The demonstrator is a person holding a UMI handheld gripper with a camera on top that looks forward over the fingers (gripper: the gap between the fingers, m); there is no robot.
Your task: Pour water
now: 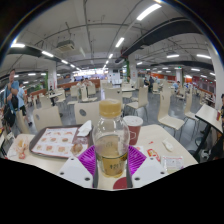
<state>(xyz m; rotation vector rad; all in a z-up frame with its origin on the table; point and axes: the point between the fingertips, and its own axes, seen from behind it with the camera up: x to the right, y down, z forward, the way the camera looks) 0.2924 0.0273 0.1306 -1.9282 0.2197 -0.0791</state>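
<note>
Cafeteria table (pixel 160 140), hand-held gripper (pixel 111 160) clamping half-full bottle (pixel 110 138), red cup (pixel 133 129) behind.

Room: large canteen-like hall | Ceiling: dark, long strip lights (pixel 147 12) | Furniture: pale table (pixel 185 152) under the fingers; rows of tables and chairs (pixel 170 122) beyond them | Column: white pillar (pixel 52 78) far beyond

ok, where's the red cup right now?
In the gripper view, the red cup stands on the table, just right of and behind the bottle held in the gripper.
</note>
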